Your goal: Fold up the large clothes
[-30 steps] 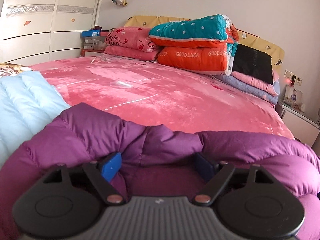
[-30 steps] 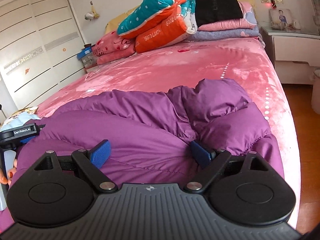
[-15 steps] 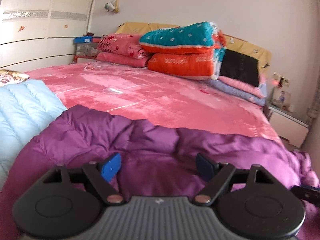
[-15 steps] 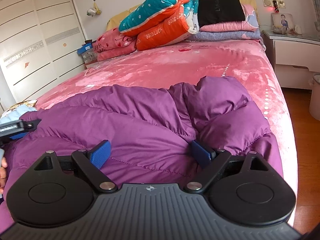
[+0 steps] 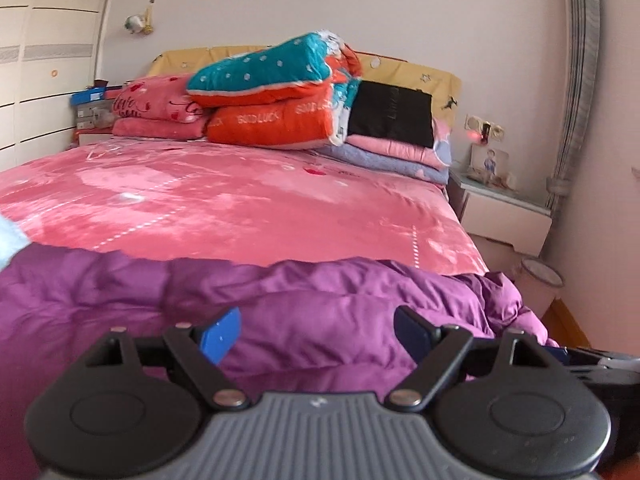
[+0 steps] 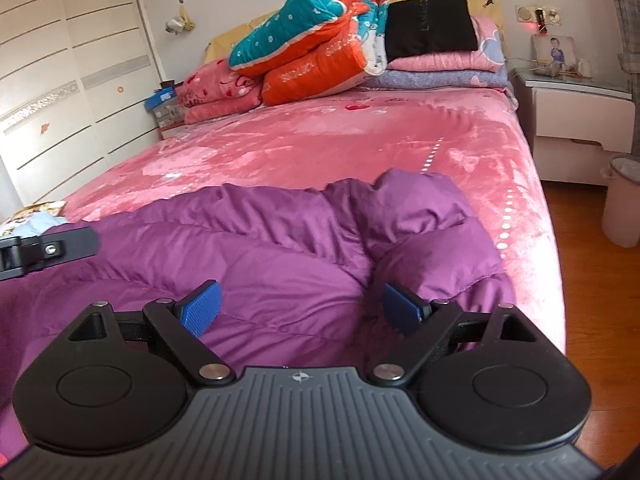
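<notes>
A big puffy purple coat [image 6: 280,248] lies on the pink bed [image 6: 320,148], at the end far from the pillows. It fills the near part of the bed from side to side. The coat is bunched up, with a fat rolled lump [image 6: 420,216] on the side of the bed nearest the white nightstand [image 6: 580,116].

The right gripper [image 6: 300,312] hangs just over the coat. Its jaws stand wide apart and hold nothing. The coat lies under and between the two blue pads [image 6: 200,312], but I cannot tell if the pads touch the cloth. The fat lump sits just past the pad on the nightstand side.

The left gripper [image 5: 316,332] is over the coat too, farther from the nightstand. Its jaws are also wide apart and empty. The purple cloth spreads out below and in front of them. In the right wrist view a black part of the left gripper [image 6: 48,248] pokes in over the coat's edge.

A bit of light blue cloth [image 5: 10,240] peeks out beside the coat, on the side away from the nightstand. At the head of the bed is a pile of folded blankets [image 5: 280,100], orange and teal, beside pink pillows [image 5: 160,108]. A small bin [image 6: 624,200] stands on the floor by the nightstand.
</notes>
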Demonstrator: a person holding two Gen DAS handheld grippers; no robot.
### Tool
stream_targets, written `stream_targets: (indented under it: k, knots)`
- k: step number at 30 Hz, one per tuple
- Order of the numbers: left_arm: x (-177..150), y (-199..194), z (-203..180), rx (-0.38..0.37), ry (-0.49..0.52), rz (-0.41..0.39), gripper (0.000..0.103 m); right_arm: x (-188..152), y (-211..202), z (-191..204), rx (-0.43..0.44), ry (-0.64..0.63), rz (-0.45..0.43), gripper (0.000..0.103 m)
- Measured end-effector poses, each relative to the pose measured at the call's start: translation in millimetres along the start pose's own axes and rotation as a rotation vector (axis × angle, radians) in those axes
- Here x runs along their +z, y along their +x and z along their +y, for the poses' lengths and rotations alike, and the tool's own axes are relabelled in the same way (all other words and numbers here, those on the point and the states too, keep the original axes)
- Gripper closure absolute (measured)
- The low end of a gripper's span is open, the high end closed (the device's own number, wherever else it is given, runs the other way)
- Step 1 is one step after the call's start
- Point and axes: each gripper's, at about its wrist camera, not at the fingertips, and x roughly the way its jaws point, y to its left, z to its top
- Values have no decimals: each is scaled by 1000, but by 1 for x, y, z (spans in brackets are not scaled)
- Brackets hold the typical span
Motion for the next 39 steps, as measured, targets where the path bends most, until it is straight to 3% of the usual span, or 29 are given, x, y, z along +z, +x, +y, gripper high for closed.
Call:
stream_targets:
  k: [8,15,32,39]
  knots:
    - [-11,40,-13,79,13,41,15,-7,9,-3,-21,-19,-2,0]
    - [-24,55,-4,96,4,49,8,-12,16,-4,-18,-35,6,0]
    - [-42,64,5,77,-2,22,5,-16,24,-2,-30,-68,6,0]
    - [-34,47,0,80,15,40,6,-14,22,-4,-23,-70,5,0]
